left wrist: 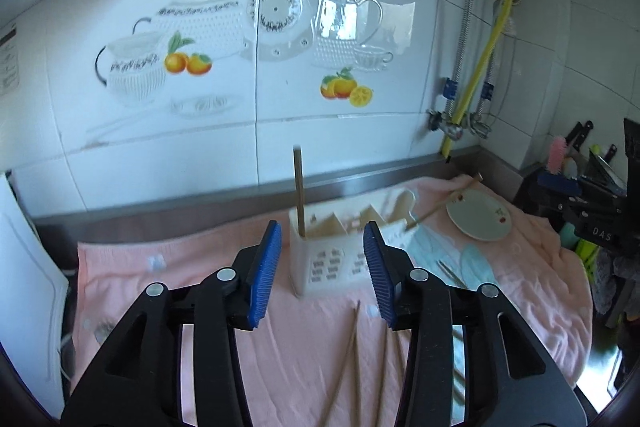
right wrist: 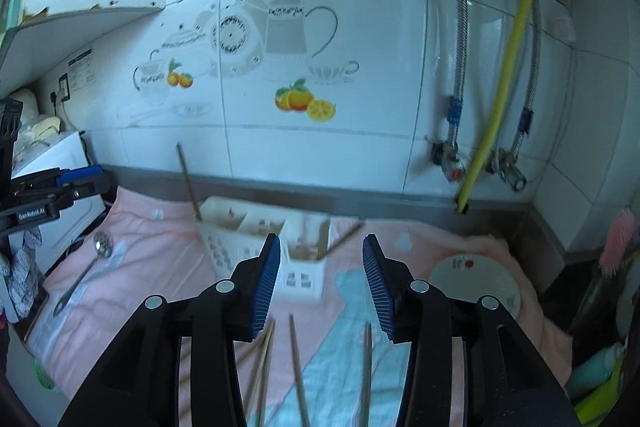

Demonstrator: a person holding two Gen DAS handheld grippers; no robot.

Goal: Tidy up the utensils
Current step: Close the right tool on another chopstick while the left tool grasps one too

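Left to right, left wrist view: white appliance [left wrist: 24, 267] at the left edge, pink towel [left wrist: 168, 291] over the counter. Left gripper [left wrist: 323, 277] spread, nothing between the pads, hanging over the towel just in front of the caddy [left wrist: 332, 259]. Caddy is white, slotted, standing on the towel near the back wall. One chopstick [left wrist: 298, 191] stands upright in its left compartment. Another chopstick [left wrist: 440, 205] leans out of the right end, tip toward the plate [left wrist: 480, 219]. Plate sits on the towel right of the caddy, apart from it. Loose chopsticks [left wrist: 344, 359] lie on the towel below the jaws.

Right wrist view: spoon [right wrist: 86, 273] lies on the towel far left, well apart from the caddy [right wrist: 256, 251]. Right gripper [right wrist: 321, 277] also spread and empty, in front of the caddy's right end. Standing chopstick [right wrist: 188, 183] tilts slightly in the left compartment. Loose chopsticks [right wrist: 298, 367] on the towel [right wrist: 160, 267] under the gripper, some on its blue patch. Plate [right wrist: 476, 281] at right, partly behind the right finger. Pink brush [right wrist: 618, 243] at the far right edge.
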